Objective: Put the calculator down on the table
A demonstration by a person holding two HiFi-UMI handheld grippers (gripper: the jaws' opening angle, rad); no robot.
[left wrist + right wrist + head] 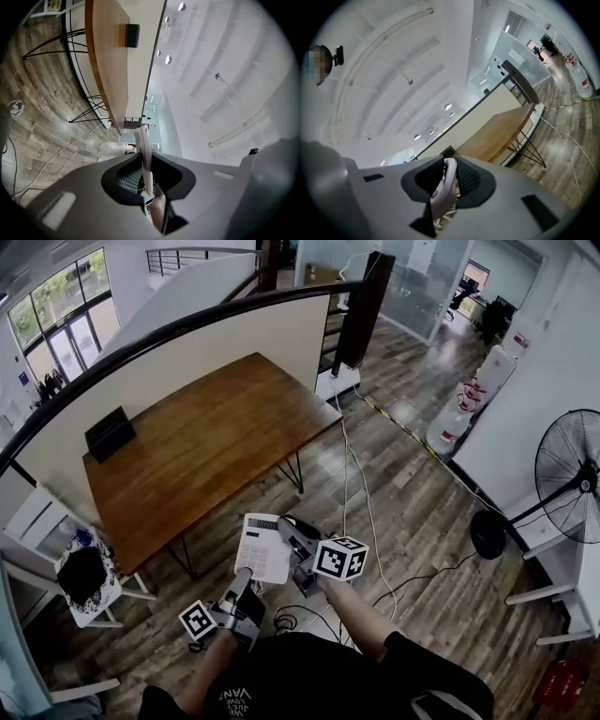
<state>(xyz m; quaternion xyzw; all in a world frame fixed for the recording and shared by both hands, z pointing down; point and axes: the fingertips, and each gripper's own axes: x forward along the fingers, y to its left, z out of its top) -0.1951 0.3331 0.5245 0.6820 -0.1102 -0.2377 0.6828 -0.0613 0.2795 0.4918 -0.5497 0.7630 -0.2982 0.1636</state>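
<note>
A white calculator [262, 546] hangs in the air over the wooden floor, near the front corner of the brown wooden table [206, 451]. My left gripper [245, 576] is shut on its near edge from below. My right gripper [287, 536] is shut on its right side. In the left gripper view the calculator [144, 157] shows edge-on, clamped between the dark pads of the left gripper [144, 174], with the table [110, 61] ahead. In the right gripper view the calculator [446, 185] again sits edge-on in the right gripper [448, 180], and the table [499, 133] lies beyond.
A black box [110, 432] sits at the table's far left end by the white partition [234, 343]. A white chair with a black bundle [84, 577] stands at the left. Cables [361, 493] run over the floor. A standing fan [570, 486] and water bottles [464, 409] are at the right.
</note>
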